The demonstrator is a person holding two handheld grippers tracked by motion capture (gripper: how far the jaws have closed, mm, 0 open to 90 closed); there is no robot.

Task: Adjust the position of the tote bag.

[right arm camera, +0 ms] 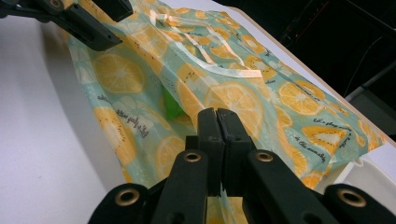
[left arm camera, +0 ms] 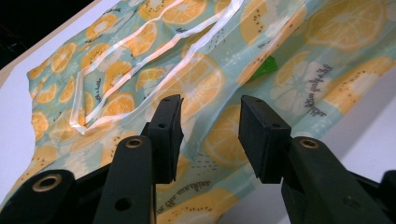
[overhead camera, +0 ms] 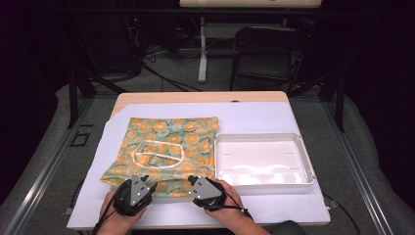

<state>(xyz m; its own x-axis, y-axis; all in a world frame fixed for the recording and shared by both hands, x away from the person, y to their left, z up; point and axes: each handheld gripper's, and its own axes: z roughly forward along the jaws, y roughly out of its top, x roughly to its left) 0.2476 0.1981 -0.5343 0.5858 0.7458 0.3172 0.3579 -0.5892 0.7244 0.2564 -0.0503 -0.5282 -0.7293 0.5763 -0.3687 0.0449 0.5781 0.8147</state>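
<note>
Bag (overhead camera: 169, 149) print: cursive script, unreadable. Right claw (right arm camera: 217, 116) pinching bag; left claw (left arm camera: 210, 128) spread.

Off to my right sits a white tray (overhead camera: 303, 156) on the table (overhead camera: 254, 115); beyond it, a dark chair (overhead camera: 264, 49).

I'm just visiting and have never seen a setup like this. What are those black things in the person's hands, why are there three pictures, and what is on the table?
A person holds a hand-held clamp in each hand. One camera looks down from above; one rides on each clamp. On the table lie an orange-slice-print bag and an empty white tray. The right gripper is pinched shut on the bag's near edge. The left gripper stands open, bag fabric between its jaws. Something green shows inside the bag.
</note>
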